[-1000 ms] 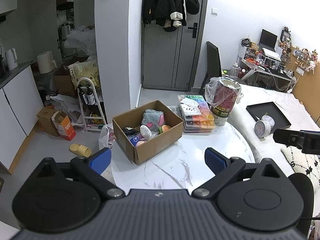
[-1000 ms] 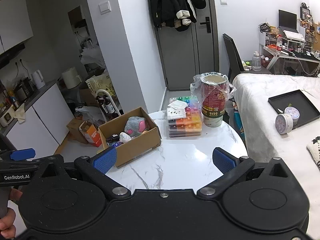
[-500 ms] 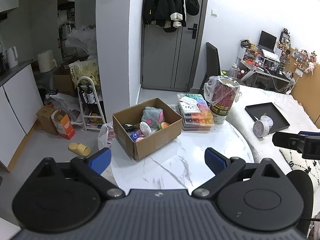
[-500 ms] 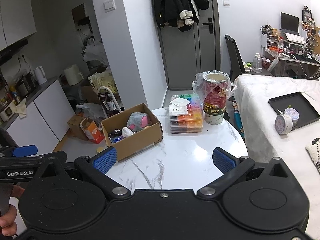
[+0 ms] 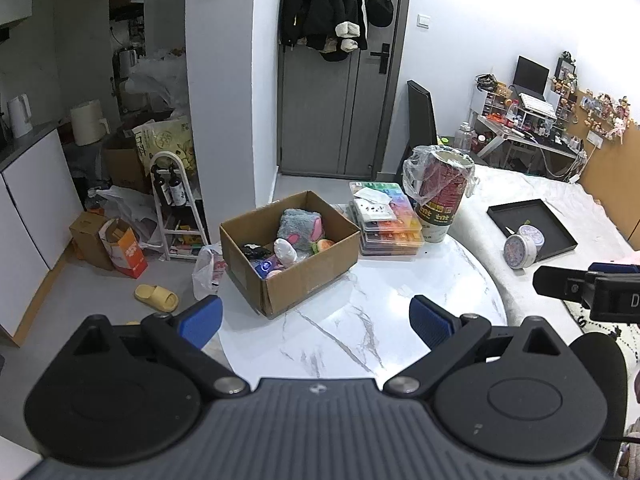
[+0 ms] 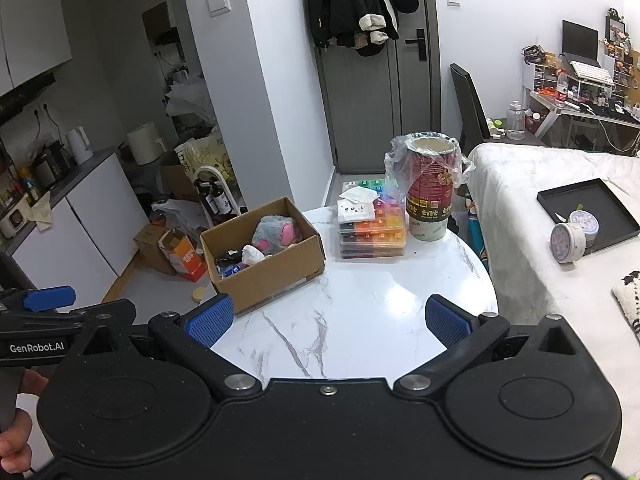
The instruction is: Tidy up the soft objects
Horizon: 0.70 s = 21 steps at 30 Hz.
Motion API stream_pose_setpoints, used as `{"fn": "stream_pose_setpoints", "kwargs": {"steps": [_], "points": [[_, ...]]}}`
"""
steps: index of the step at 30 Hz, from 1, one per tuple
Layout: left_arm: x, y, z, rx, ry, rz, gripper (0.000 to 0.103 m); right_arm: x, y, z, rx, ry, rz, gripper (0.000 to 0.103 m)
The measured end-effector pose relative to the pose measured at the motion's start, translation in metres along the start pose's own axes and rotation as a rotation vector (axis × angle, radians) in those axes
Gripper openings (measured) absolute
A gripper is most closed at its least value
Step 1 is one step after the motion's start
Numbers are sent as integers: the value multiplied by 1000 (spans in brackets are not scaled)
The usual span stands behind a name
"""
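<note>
Both handheld claws have drawn back and risen from the round white marble bench (image 5: 352, 332) over the last second, so the open brown cardboard box (image 5: 304, 276) sits smaller and farther off in each wrist view than it did. Judged from that retreat, no grasp is under way; the pull-back reads as a pause between picks or a survey of the work.

Nearest the lens, the left claw (image 5: 316, 318) is spread wide with nothing between its blue pads, and the right claw (image 6: 326, 318) stands equally wide and empty. A bare stretch of bench lies between them and the box.

Inside the box, a grey plush toy with pink ears (image 5: 300, 228) slumps against the far wall, looking limp and loosely stuffed. In front of it lie a small white soft piece (image 5: 285, 249), an orange-and-green one (image 5: 323, 245) and dark items too small to identify.

Right of the box stands a stack of clear trays with coloured compartments (image 5: 390, 230). Beyond that stack, a red paper tub lined with a plastic bag (image 5: 440, 196) stands upright.
</note>
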<state>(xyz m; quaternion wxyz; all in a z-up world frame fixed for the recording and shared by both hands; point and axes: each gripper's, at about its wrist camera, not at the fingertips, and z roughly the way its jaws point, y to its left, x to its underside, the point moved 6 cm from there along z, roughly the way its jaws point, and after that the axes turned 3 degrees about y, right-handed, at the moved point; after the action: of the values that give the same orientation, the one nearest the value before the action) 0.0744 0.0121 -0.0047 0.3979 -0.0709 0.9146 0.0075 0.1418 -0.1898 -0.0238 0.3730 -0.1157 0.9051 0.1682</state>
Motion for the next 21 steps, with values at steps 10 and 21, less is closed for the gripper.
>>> {"fn": "stream_pose_setpoints", "kwargs": {"steps": [10, 21], "points": [[4, 2, 3, -4, 9, -4, 99, 2, 0, 2, 1, 5, -4, 103], [4, 4, 2, -3, 14, -12, 99, 2, 1, 2, 0, 7, -5, 103]]}}
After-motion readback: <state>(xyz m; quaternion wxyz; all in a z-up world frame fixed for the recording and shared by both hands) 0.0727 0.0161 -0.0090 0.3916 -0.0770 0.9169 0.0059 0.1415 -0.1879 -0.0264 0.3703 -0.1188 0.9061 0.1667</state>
